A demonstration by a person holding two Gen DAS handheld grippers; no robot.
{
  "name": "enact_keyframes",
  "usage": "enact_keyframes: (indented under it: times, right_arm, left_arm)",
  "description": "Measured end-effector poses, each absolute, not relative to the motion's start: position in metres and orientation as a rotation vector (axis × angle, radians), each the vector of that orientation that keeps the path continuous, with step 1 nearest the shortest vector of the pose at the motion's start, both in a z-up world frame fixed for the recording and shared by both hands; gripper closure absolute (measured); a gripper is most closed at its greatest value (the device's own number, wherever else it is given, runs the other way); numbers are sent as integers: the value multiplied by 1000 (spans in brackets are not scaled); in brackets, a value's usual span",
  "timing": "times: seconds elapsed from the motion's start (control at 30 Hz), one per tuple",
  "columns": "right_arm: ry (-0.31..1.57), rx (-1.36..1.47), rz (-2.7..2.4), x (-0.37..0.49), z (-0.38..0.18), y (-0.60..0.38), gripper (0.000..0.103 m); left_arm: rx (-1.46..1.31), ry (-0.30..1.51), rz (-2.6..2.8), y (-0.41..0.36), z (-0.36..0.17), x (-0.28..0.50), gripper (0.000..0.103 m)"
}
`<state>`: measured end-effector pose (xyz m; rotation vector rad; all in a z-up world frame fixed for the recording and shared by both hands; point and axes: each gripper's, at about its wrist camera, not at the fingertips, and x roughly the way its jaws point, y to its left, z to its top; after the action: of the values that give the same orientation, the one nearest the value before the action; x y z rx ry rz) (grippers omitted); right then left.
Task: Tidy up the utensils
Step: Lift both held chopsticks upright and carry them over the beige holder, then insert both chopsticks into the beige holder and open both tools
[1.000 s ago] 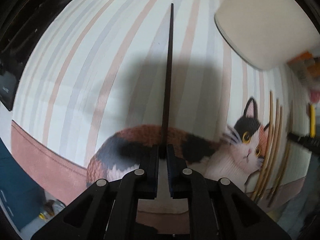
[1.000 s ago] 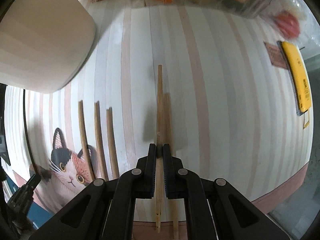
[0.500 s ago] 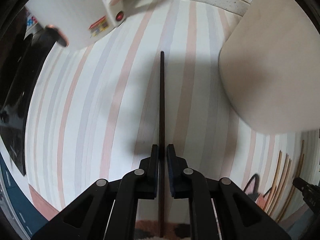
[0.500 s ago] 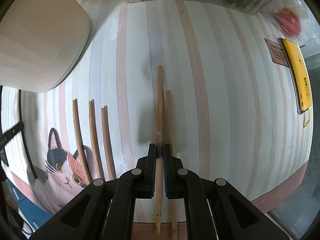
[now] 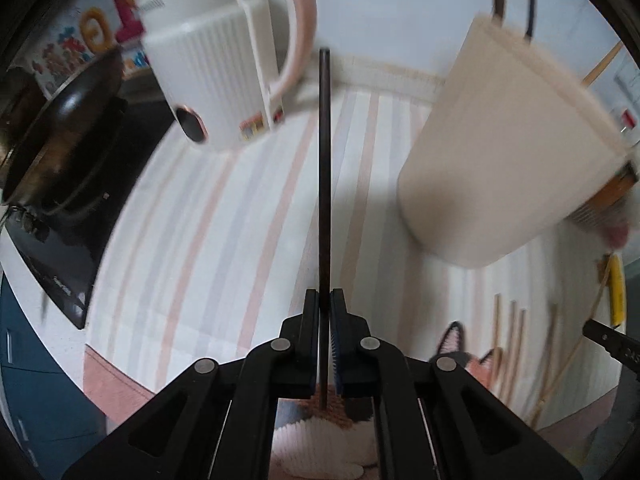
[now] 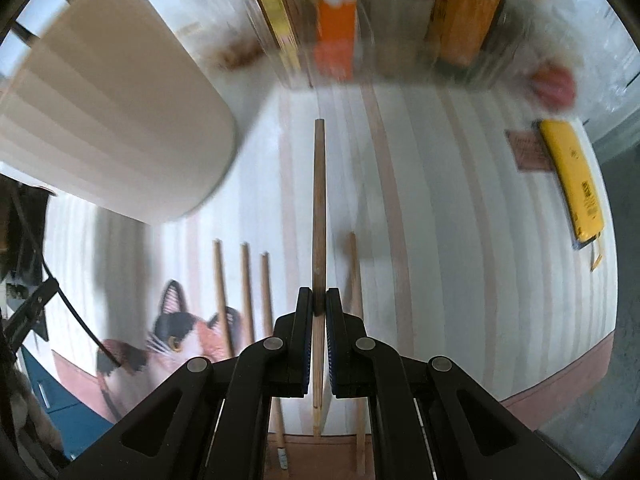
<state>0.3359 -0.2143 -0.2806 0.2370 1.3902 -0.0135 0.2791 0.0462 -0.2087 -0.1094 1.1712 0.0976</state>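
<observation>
Both tongs loaded. Left tongs (image 5: 325,300) clamped on a dark chopstick (image 5: 324,168), stick pointing to 12 o'clock in the left wrist view, clear of the striped mat (image 5: 224,216). Right tongs (image 6: 315,300) clamped on a light wooden chopstick (image 6: 319,208), also pointing to 12.

Beige holder (image 5: 516,152) sits at 2 o'clock of the dark stick and, in the right view, at 10 o'clock of the wooden one. A couple of thin sticks already poke out of its top, so some sorting looks done.

Left to do, as I read it: drop both held sticks in, then clear the mat. Three wooden chopsticks (image 6: 245,292) lie side by side at 8 o'clock of the right tongs by the cat print, and one more (image 6: 354,280) lies just beside the tongs at 4 o'clock. Roughly midway.
</observation>
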Motion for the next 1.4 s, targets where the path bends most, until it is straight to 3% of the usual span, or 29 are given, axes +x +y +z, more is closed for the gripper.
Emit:
enact_keyframes:
  times: [0.43,0.87,1.1,1.4]
  right_arm:
    - [1073,247,50,336,-159,-204,97]
    - [822,285,168,375,-17,-194,97]
    - [722,278,154,419,18,-186,97]
    - [743,301,135,479,-26,-170,97]
  left_arm:
    - [-151,852,80,41,-89,285,100]
    - [-228,687,-45,31,21,321,100]
    - [-219,697,-143,-4,31,368,100]
    - [-163,813,-157,-32,-32,426,100]
